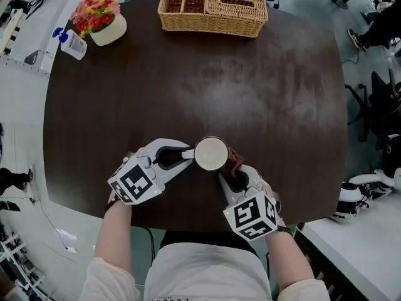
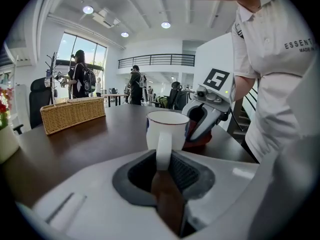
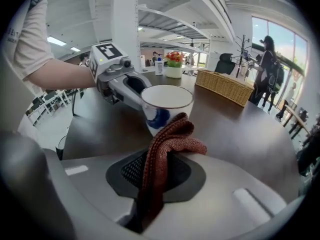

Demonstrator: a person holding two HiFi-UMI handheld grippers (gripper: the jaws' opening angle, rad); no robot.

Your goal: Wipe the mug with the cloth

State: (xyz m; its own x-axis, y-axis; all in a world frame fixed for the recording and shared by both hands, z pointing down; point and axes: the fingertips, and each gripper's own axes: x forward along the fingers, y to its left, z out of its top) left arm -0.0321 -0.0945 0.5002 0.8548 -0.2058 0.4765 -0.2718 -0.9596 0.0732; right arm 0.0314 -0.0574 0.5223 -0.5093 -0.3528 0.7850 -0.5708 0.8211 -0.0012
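Note:
A white mug (image 1: 210, 153) with a thin dark rim and a blue mark on its side stands upright near the table's front edge. My left gripper (image 1: 185, 155) is shut on the mug's handle (image 2: 163, 149), coming in from the left. My right gripper (image 1: 229, 170) is shut on a reddish-brown knitted cloth (image 3: 164, 146). The cloth's folded end presses against the mug (image 3: 166, 106) on its right side. In the head view only a small bit of cloth (image 1: 235, 160) shows between mug and right gripper.
The dark brown table (image 1: 207, 80) carries a wicker basket (image 1: 212, 9) at the far edge, and a white pot of flowers (image 1: 101, 19) with a small bottle (image 1: 70, 42) at the far left. People stand in the background beyond the table.

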